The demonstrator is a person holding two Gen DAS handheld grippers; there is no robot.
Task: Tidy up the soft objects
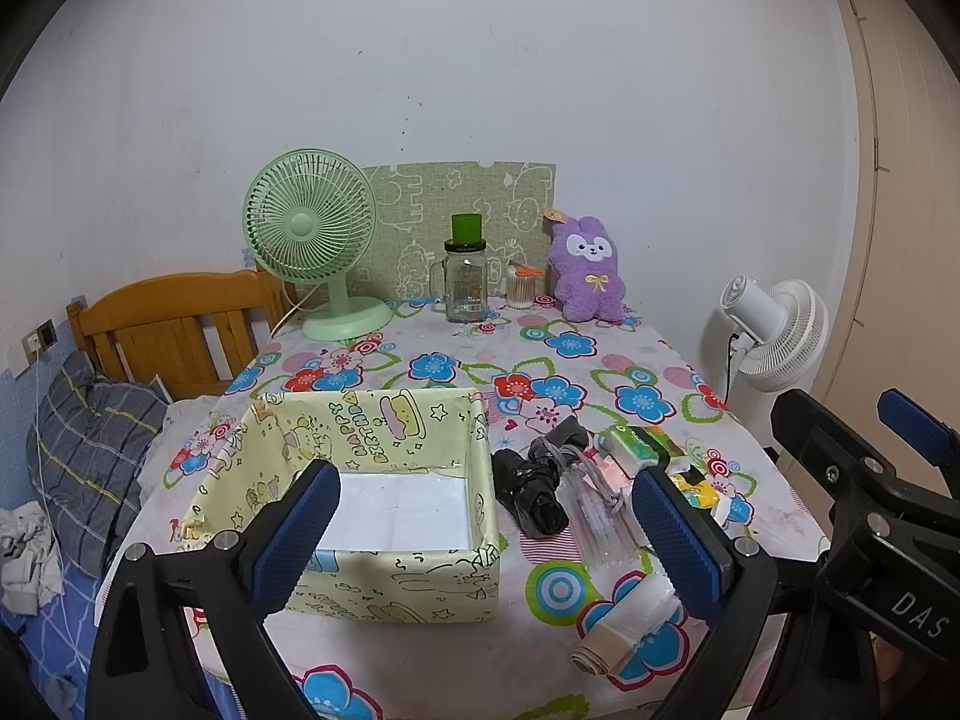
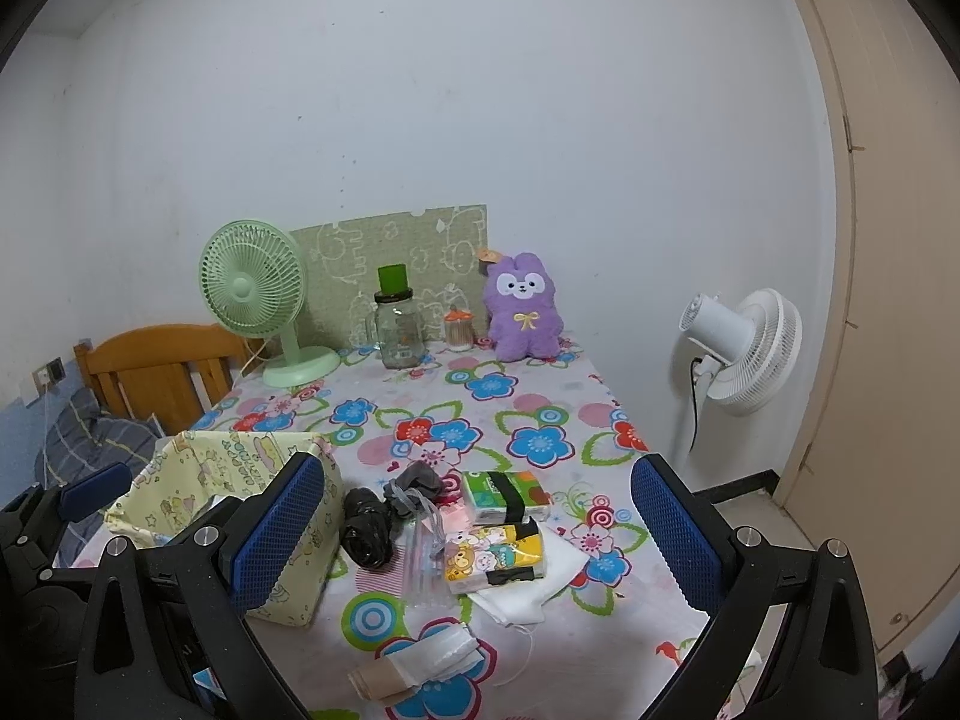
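Observation:
A pale yellow cartoon-print fabric box (image 1: pixel 372 420) (image 2: pixel 198 468) stands open on the flowered table, showing only its white bottom. To its right lie a black rolled bag (image 1: pixel 531 495) (image 2: pixel 366 531), a grey drawstring pouch (image 2: pixel 417 486), a clear plastic sleeve (image 2: pixel 426 564), a green tissue pack (image 2: pixel 504 495), a yellow cartoon tissue pack (image 2: pixel 495 558), a white cloth (image 2: pixel 528 597) and a white-and-beige roll (image 1: pixel 624 624) (image 2: pixel 414 663). My left gripper (image 1: pixel 480 534) hovers open over the box's near right corner. My right gripper (image 2: pixel 480 534) hangs open above the pile.
At the table's far end stand a green desk fan (image 1: pixel 312 240), a glass jar with green lid (image 1: pixel 465 282), a cotton-swab jar (image 1: pixel 522 288) and a purple plush rabbit (image 1: pixel 585 270). A white floor fan (image 2: pixel 744 348) is right of the table, a wooden bed (image 1: pixel 174 330) left.

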